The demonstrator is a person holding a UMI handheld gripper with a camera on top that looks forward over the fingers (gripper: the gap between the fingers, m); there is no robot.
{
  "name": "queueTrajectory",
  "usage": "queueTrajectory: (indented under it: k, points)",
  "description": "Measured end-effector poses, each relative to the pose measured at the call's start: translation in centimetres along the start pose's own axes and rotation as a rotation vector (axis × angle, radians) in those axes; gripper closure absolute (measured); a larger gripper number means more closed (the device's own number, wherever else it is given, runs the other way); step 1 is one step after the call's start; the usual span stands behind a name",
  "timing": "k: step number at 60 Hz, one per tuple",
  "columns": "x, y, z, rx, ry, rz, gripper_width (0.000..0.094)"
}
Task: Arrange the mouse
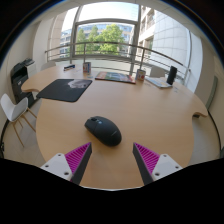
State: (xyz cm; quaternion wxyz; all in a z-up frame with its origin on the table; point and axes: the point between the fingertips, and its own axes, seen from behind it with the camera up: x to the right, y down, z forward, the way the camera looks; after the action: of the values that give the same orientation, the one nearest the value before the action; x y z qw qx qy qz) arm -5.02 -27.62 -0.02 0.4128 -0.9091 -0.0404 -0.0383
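Mouse task scene, largest first: round wooden table (60, 120) fills your view, windows behind. Black mouse pad (65, 90) lies far left on table, well apart from mouse. White chair (12, 108) at table's left edge. Black mouse (103, 129) sits just ahead of your fingers, centred, untouched. Your gripper (112, 158) spread wide, holding nothing.

The gripper (112, 160) has two pale fingers. Each carries a magenta pad (75, 157), seemingly ribbed with fine lines.
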Motion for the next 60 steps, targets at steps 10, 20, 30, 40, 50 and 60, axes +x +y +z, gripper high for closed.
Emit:
queueTrajectory:
  k: [10,20,30,40,50,60]
  points:
    - [-0.8,-2.5,4.7,-0.017,-0.019,0.023,0.0094]
    - [-0.7,-4.6,7.2,-0.012,-0.025,0.051,0.0113]
    - [-1.4,-5.4,8.7,-0.003,-0.054,0.071,0.0328]
    - [-1.5,-5.6,8.7,-0.002,-0.034,0.044,0.0481]
    - [-0.8,-5.9,8.6,-0.048,0.042,0.108,0.0545]
    - [2.4,-13.2,6.4,0.05,0.211,0.173,0.0544]
